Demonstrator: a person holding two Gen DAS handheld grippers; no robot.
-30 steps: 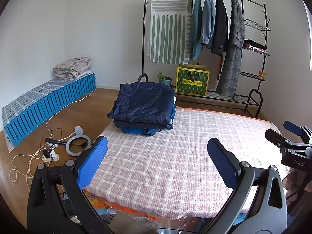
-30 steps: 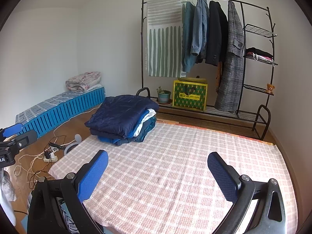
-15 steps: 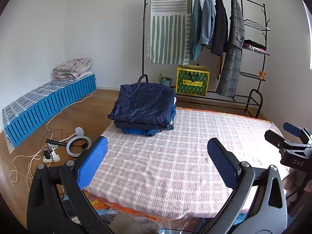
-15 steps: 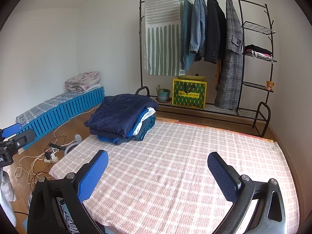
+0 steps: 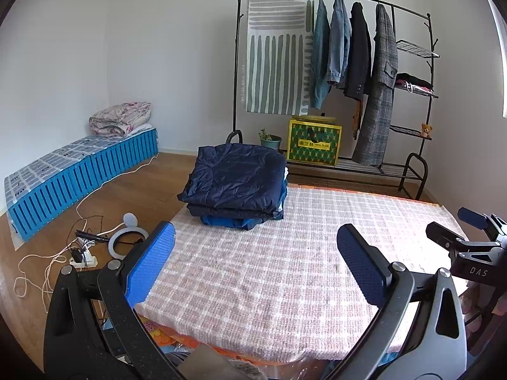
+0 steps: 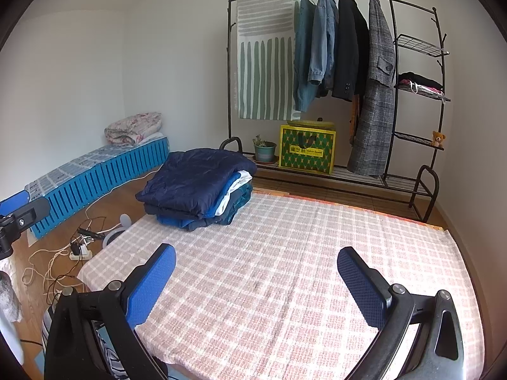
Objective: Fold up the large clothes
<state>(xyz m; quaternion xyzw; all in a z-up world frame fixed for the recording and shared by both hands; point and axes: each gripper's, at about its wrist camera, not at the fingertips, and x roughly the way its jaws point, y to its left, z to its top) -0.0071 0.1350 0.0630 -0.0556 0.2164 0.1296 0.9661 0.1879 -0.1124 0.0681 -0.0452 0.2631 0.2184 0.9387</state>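
The left tongs (image 5: 253, 266) stand wide apart, their blue pads (image 5: 151, 266) spread to either side of the view with nothing between them and nothing touched. They hang above the near edge of the bench (image 5: 285, 272), which is covered by a pink-and-white checked cloth. The right tongs (image 6: 255, 280) are spread just as wide and equally empty, held over the near part of the same cloth; their pads (image 6: 361, 285) touch neither fabric nor bench. In the left wrist view the right tongs show at the far right edge as a black frame with a blue tip, clear of the cloth, and in the right wrist view the left tongs show in the same way at the far left edge.

The stack of folded clothes (image 5: 236, 185) sits at the far left corner of the bench, well apart from both tongs. A dark navy padded jacket (image 6: 195, 182) lies on top, with blue, white and teal layers showing at its right side under it. The rest of the checked cloth lies flat.

Behind the bench stands a black clothes rack (image 6: 408, 95) with hanging coats and a striped sheet, and a green-and-yellow box (image 6: 305, 150) on its lower shelf. On the wooden floor to the left lie white cables and a ring light (image 5: 126, 242).
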